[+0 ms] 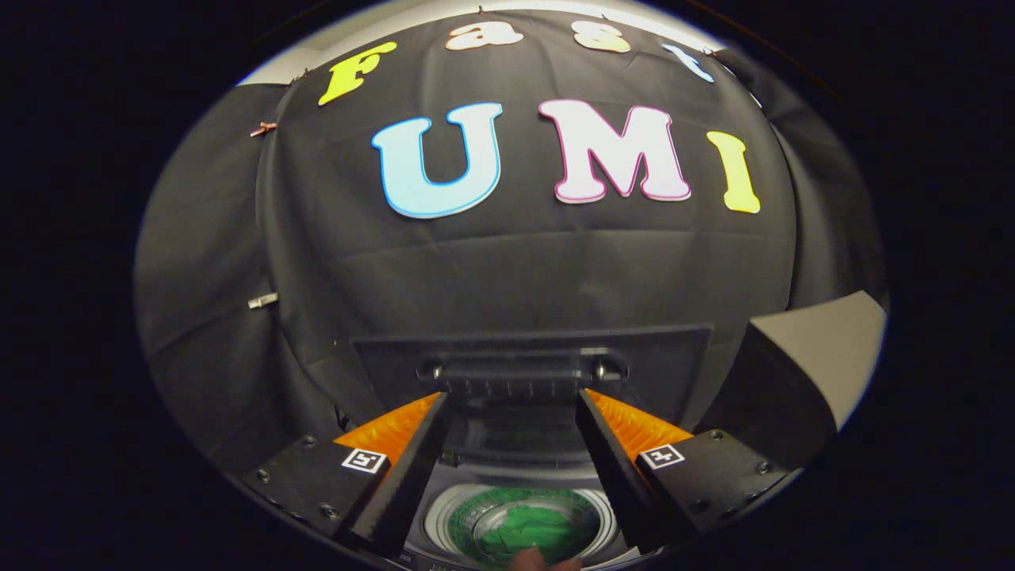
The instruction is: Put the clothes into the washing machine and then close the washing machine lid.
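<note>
Fingers (pixel 514 468): spread, grasping nothing | Clothes (pixel 527 530): green, soft, light, I judge; already in washer (pixel 438 519) drum below and between my fingers | Lid (pixel 531 358): raised just beyond fingertips, stiff, hinged; I'd hook its top edge and swing it down.

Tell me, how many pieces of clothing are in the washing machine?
1 that I can see: a green garment down in the drum, below and between the open fingers, which hold nothing. Others could be hidden beneath it.
</note>
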